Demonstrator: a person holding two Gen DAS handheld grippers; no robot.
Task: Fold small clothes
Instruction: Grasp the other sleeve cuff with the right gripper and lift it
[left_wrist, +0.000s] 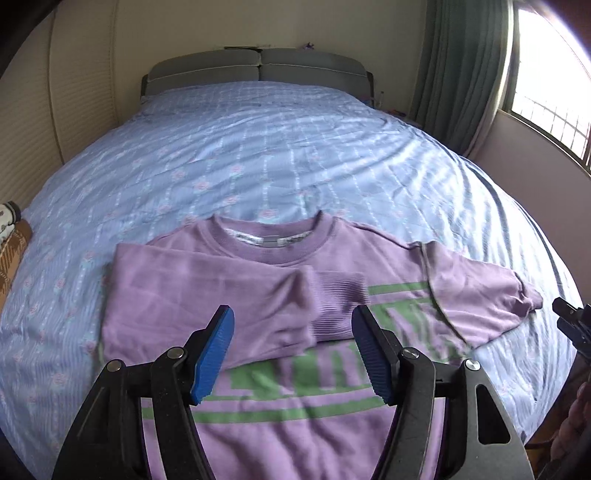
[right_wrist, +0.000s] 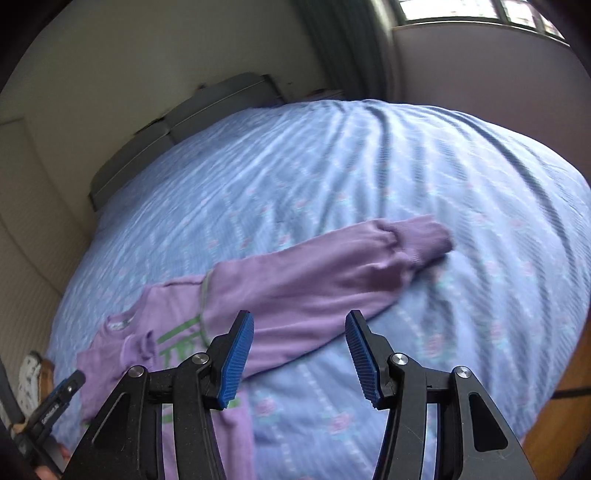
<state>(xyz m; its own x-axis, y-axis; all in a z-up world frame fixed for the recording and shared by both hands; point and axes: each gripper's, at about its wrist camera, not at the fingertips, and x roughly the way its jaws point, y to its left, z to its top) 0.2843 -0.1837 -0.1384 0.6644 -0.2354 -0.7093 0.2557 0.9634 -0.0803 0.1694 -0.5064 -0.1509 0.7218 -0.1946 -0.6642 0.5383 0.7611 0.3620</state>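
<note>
Sweatshirt (left_wrist: 332, 417) flat on bed (left_wrist: 258, 155), one sleeve (left_wrist: 207, 295) folded across chest | left gripper (left_wrist: 291, 354) open, empty | right gripper (right_wrist: 299, 358) open, empty — only its view shows outstretched sleeve (right_wrist: 314, 284) fully to the cuff

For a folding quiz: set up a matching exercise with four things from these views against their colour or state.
Things:
1. left sleeve
2. right sleeve
3. left gripper
4. bedsheet

States:
A. blue with a small flower pattern
B. jaws open, nothing between the pads
C. folded across the sweatshirt's chest
D. stretched out sideways on the bed

Pairs: 1-C, 2-D, 3-B, 4-A
</note>
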